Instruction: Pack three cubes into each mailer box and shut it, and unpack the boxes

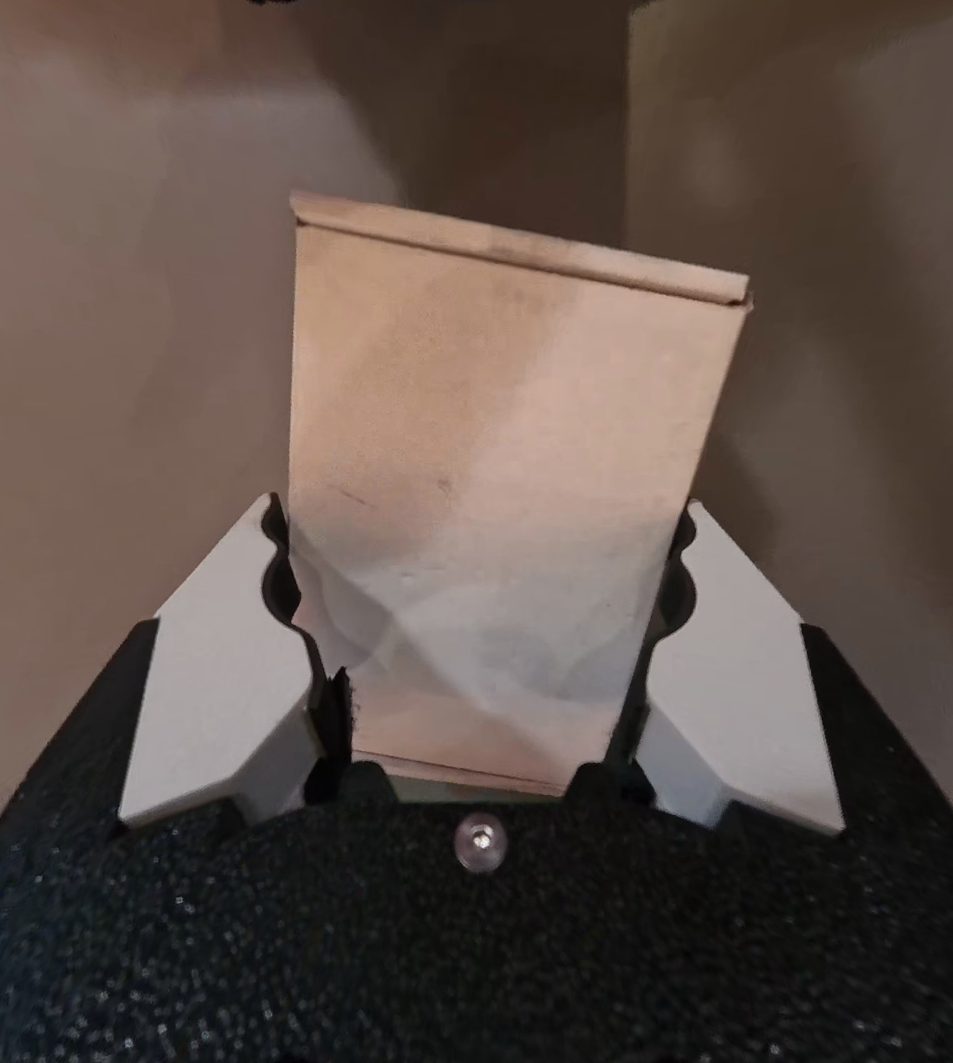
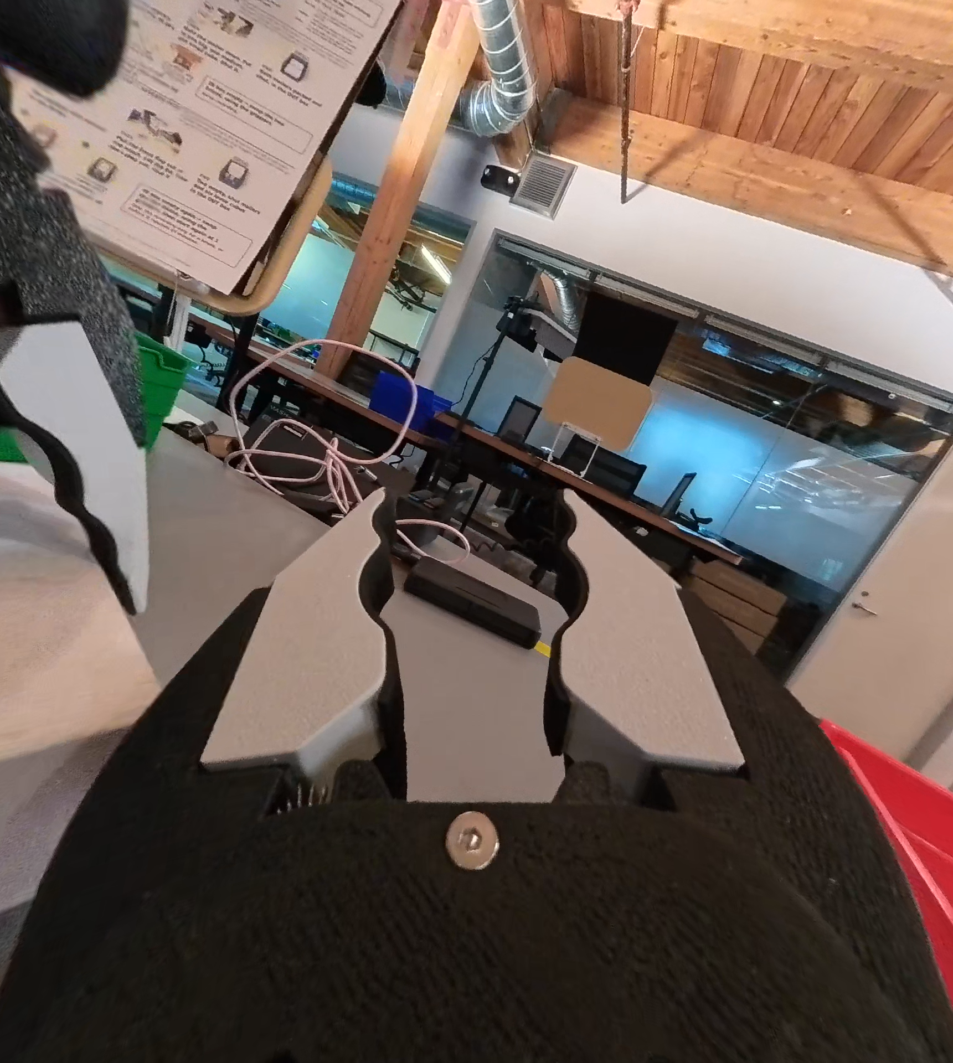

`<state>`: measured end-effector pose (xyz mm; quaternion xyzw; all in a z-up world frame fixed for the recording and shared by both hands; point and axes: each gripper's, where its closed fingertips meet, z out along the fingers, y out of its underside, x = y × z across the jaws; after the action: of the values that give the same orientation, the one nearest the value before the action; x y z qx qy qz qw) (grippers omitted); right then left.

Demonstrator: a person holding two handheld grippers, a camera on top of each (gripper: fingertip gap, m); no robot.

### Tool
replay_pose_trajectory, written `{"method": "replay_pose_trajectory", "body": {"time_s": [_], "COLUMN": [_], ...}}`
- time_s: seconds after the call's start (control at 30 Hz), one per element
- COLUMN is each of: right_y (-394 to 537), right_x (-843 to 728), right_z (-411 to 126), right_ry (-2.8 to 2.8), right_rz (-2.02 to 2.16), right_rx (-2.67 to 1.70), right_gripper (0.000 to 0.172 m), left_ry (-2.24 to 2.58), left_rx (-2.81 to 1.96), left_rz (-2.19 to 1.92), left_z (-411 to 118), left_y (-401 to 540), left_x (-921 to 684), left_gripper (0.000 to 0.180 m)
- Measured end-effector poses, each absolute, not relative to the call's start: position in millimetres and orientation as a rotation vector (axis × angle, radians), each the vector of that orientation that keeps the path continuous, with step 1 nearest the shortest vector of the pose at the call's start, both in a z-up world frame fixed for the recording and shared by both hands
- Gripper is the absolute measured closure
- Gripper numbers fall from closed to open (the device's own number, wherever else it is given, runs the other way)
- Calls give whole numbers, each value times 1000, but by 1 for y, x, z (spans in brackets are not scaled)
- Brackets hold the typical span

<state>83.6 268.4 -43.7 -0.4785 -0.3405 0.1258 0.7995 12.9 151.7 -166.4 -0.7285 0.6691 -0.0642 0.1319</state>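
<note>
In the left wrist view, a shut brown cardboard mailer box (image 1: 508,402) stands between my left gripper's fingers. My left gripper (image 1: 479,503) is shut on it, with both dark pads against the box's side edges. The box fills the middle of the view, its far flap edge at the top. My right gripper (image 2: 474,497) is open and empty, tilted up over the grey table (image 2: 221,517). One finger (image 2: 88,460) of the left gripper shows at the upper left of the right wrist view. No cubes are in sight.
A green bin (image 2: 160,379) stands at the left behind the left gripper and a red bin (image 2: 951,834) at the lower right. A pink cable (image 2: 324,448) and a flat black device (image 2: 474,604) lie on the table ahead. A printed sheet (image 2: 203,115) hangs overhead. Blurred beige surfaces surround the box (image 1: 117,345).
</note>
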Motion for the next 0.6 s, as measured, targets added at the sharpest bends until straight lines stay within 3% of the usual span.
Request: {"method": "replay_pose_trajectory", "body": {"time_s": [0.03,0.2,0.3,0.37,0.47,0.6], "right_y": [268,266,268,269,271,267], "right_x": [83,82,84,86,85,82], "right_z": [-44,-44,-42,-43,-45,-47], "right_ry": [-735,-740,-717,-709,-714,-742], "right_rz": [267,266,277,282,288,302], "right_rx": [-1024,-1022,-1037,-1044,-1059,-1067], "right_gripper": [118,116,111,111,112,115], "left_ry": [1924,1751,1696,1661,1591,1498], "left_rx": [-2122,-2116,-2034,-1999,-2026,-2015], "left_rz": [-215,-378,-344,-323,-346,-301], "left_z": [-170,-170,-167,-166,-169,-176], "left_y": [153,157,159,158,157,158], "left_x": [17,32,27,17,1,-5], "left_gripper": [51,49,25,21,21,36]}}
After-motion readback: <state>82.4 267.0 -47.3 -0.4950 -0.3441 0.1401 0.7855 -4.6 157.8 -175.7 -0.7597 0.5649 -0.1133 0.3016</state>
